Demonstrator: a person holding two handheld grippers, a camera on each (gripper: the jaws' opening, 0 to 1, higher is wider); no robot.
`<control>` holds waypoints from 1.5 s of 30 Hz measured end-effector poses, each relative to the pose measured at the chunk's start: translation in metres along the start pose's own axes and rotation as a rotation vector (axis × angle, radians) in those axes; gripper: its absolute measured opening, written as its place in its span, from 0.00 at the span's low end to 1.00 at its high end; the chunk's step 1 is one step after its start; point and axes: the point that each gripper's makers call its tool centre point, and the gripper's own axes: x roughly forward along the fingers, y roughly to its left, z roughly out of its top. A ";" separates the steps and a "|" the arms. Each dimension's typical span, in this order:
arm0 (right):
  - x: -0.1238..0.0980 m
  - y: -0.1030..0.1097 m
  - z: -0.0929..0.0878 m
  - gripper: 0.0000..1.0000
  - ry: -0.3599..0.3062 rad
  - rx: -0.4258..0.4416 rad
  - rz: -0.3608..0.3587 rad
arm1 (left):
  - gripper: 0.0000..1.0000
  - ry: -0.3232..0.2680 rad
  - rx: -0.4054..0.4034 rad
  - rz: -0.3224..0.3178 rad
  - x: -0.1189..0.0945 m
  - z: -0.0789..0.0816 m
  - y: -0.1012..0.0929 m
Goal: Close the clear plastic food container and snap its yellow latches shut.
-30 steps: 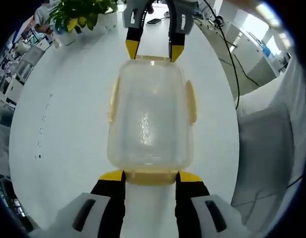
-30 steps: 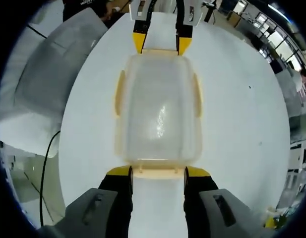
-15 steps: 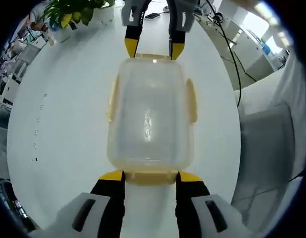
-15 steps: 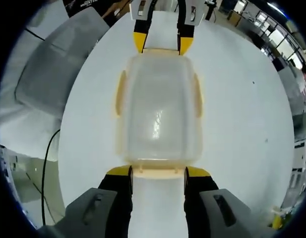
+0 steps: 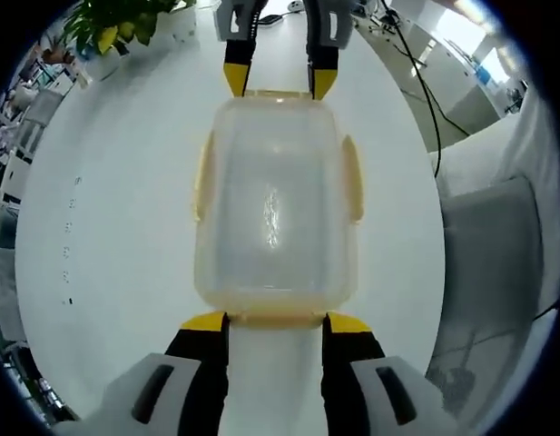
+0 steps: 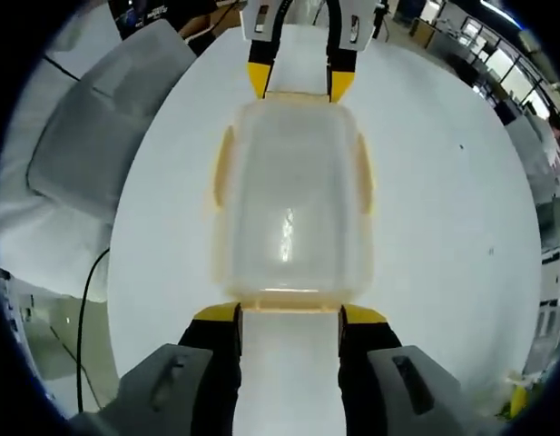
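Clear food container [image 5: 272,204] with lid on in the middle of the white bench [image 5: 107,227], left gripper [image 5: 275,320] wide open at its near yellow latch [image 5: 272,318], right gripper [image 6: 289,312] wide open at the opposite end, tips touching the box
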 end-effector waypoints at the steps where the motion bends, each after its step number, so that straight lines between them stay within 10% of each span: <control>1: 0.001 0.000 -0.002 0.39 -0.001 0.018 0.006 | 0.34 0.003 0.010 0.004 0.001 -0.001 -0.001; 11: 0.014 0.015 -0.033 0.44 0.016 0.236 0.058 | 0.56 0.005 -0.168 0.041 0.004 -0.031 0.005; 18: -0.001 0.004 -0.061 0.36 0.062 0.672 0.063 | 0.61 -0.140 -0.626 0.103 -0.023 -0.033 0.030; 21: -0.015 0.002 -0.054 0.38 -0.007 0.885 0.100 | 0.68 -0.204 -0.985 -0.043 -0.028 -0.027 0.014; 26: -0.034 -0.003 -0.028 0.36 -0.192 1.060 0.157 | 0.60 -0.533 -1.375 -0.328 -0.046 0.021 0.011; 28: -0.038 -0.007 -0.015 0.36 -0.275 1.152 0.192 | 0.58 -0.568 -1.422 -0.352 -0.045 0.026 0.012; 33: -0.039 0.004 0.014 0.33 -0.380 1.214 0.287 | 0.50 -0.402 -1.343 -0.271 -0.023 0.012 -0.002; 45: -0.012 -0.001 0.012 0.25 -0.275 1.259 0.279 | 0.26 -0.316 -1.283 -0.255 -0.008 0.008 -0.010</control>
